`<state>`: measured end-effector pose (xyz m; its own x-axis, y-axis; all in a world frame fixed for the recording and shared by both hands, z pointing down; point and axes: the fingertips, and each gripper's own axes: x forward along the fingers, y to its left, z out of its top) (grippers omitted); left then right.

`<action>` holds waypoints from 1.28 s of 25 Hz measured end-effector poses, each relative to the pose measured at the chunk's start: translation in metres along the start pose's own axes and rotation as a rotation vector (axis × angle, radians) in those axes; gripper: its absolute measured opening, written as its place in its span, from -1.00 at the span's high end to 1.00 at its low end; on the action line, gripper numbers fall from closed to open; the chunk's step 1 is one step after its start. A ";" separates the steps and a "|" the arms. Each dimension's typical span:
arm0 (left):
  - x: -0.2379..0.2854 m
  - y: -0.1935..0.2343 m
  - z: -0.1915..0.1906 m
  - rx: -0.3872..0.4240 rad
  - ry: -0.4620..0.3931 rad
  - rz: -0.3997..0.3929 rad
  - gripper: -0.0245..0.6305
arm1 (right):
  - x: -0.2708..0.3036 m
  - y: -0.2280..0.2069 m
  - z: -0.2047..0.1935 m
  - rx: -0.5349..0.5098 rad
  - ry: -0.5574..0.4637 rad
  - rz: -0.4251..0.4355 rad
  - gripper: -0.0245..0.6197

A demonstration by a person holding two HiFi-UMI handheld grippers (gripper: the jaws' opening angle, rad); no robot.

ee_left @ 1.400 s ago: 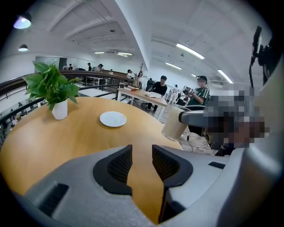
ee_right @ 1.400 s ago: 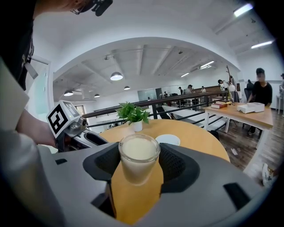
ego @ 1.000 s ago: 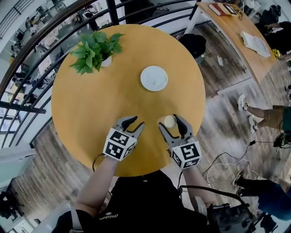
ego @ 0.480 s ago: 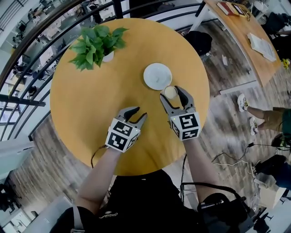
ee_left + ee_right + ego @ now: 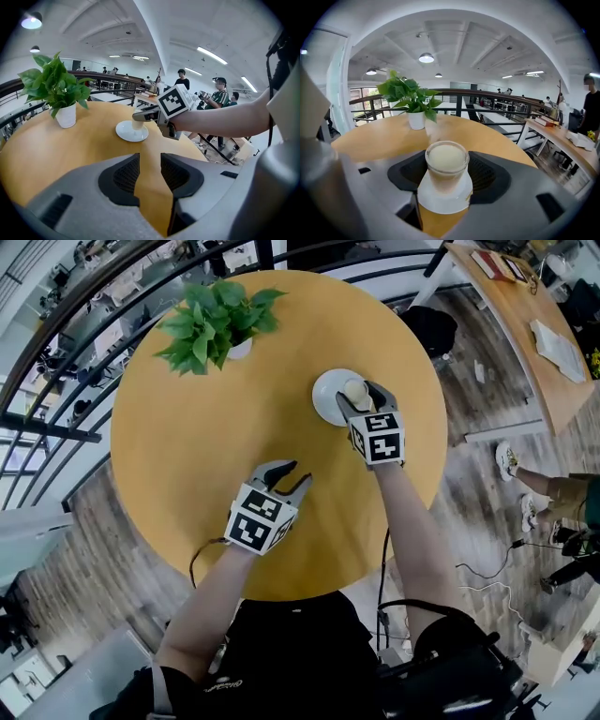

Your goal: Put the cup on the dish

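Note:
A small glass cup (image 5: 353,389) of pale drink is held between the jaws of my right gripper (image 5: 357,393), which is shut on it. The cup hangs over the white dish (image 5: 325,399) on the round wooden table (image 5: 187,427); I cannot tell whether it touches the dish. In the right gripper view the cup (image 5: 446,161) fills the gap between the jaws, with the dish (image 5: 444,199) showing below it. The left gripper view shows the cup (image 5: 137,124) on or just above the dish (image 5: 126,133). My left gripper (image 5: 292,474) hovers open and empty near the table's front.
A potted green plant (image 5: 217,324) in a white pot stands at the table's far left. A dark railing (image 5: 56,352) curves behind the table. A long wooden desk (image 5: 530,329) stands at the far right, with people's legs on the floor beside it.
My right gripper has carried the cup from near the table's front edge away from me to over the dish. The left gripper has hardly moved.

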<state>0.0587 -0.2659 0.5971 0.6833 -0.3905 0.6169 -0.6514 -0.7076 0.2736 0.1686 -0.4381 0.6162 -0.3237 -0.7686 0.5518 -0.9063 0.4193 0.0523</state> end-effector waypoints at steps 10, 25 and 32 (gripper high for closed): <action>-0.008 0.006 -0.011 -0.028 0.004 0.016 0.49 | 0.027 -0.005 -0.007 0.015 0.055 0.005 0.09; -0.011 -0.001 -0.022 -0.018 0.010 -0.005 0.49 | 0.035 0.001 -0.015 -0.023 0.083 -0.036 0.09; -0.012 0.000 -0.026 -0.013 0.017 -0.004 0.49 | 0.035 0.002 -0.014 -0.015 0.043 -0.063 0.09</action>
<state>0.0416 -0.2458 0.6091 0.6802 -0.3772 0.6285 -0.6529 -0.7015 0.2856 0.1597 -0.4572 0.6475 -0.2536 -0.7726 0.5820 -0.9203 0.3780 0.1009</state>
